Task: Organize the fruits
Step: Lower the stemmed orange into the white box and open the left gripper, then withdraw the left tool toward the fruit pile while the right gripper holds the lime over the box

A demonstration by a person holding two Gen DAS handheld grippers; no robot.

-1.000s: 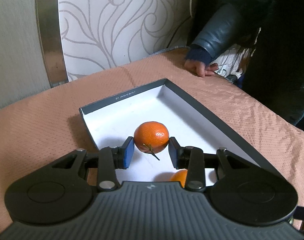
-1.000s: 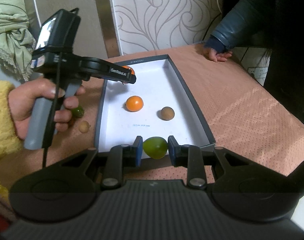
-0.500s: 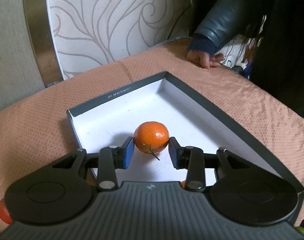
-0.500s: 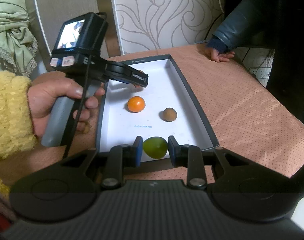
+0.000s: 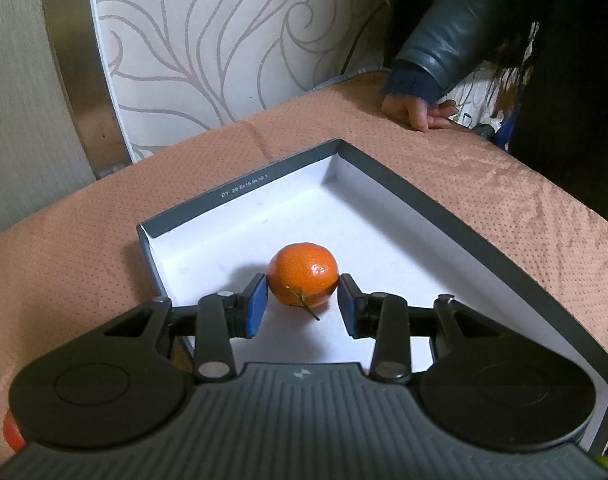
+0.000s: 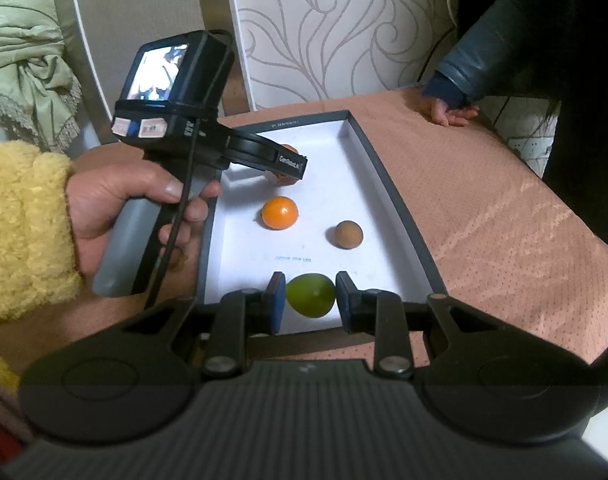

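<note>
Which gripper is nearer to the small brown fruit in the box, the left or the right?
Right. The right gripper, shut on the green fruit, is just in front of the brown fruit. The left gripper is farther, beyond the loose orange.

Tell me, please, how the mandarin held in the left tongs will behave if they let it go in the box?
The mandarin is round, so it would probably roll on the smooth white floor of the box. The raised dark walls should stop it. Its short stem may slow the rolling a little. The left tongs touch only its sides, so a firmer squeeze might dent the peel.
</note>
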